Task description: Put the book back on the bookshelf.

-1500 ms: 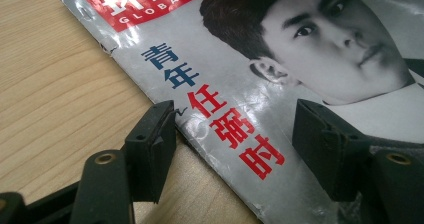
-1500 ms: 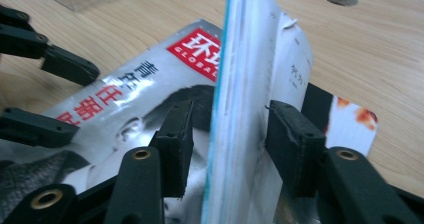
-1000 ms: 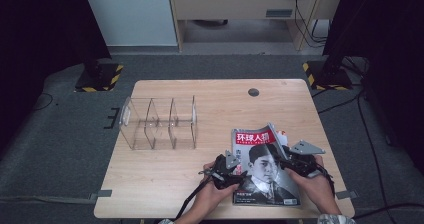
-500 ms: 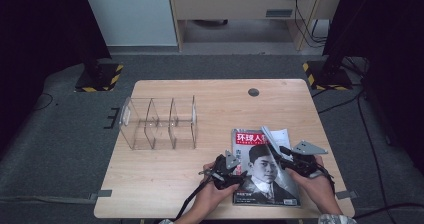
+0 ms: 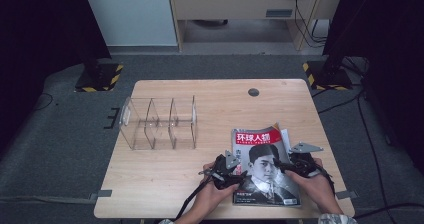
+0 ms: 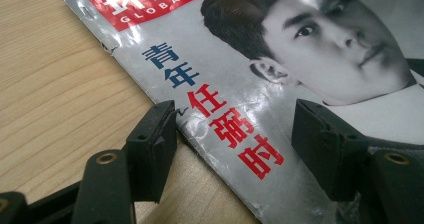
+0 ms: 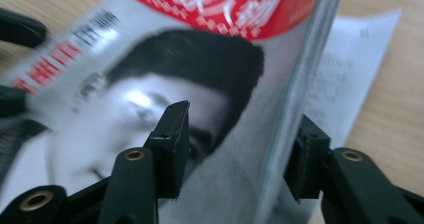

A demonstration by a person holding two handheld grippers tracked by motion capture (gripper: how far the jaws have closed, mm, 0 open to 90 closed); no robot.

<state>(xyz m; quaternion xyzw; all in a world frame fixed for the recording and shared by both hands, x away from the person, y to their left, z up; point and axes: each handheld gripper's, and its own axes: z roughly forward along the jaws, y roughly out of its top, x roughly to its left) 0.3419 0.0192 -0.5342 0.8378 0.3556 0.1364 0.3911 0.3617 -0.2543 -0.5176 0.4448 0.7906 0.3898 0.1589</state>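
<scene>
A magazine [image 5: 265, 166] with a red title band and a black-and-white portrait lies on the wooden table [image 5: 200, 99] near its front right. My left gripper [image 5: 238, 171] is open at the magazine's left edge. In the left gripper view its jaws [image 6: 235, 139] straddle that edge of the magazine [image 6: 300, 59], one fingertip [image 6: 152, 139] over bare wood and the other over the cover. My right gripper [image 5: 286, 165] is open at the right edge. In the right gripper view the open gripper [image 7: 240, 149] has the magazine's [image 7: 165, 69] edge between its jaws.
A clear acrylic divider rack [image 5: 157, 124] stands on the left half of the table. A white printed sheet [image 7: 350, 59] lies beside the magazine's right edge. A round cable hole [image 5: 253, 92] is near the far edge. Dark floor surrounds the table.
The magazine's right edge, raised half a second ago, now lies lower and flatter. Both grippers stay at the magazine's two sides.
</scene>
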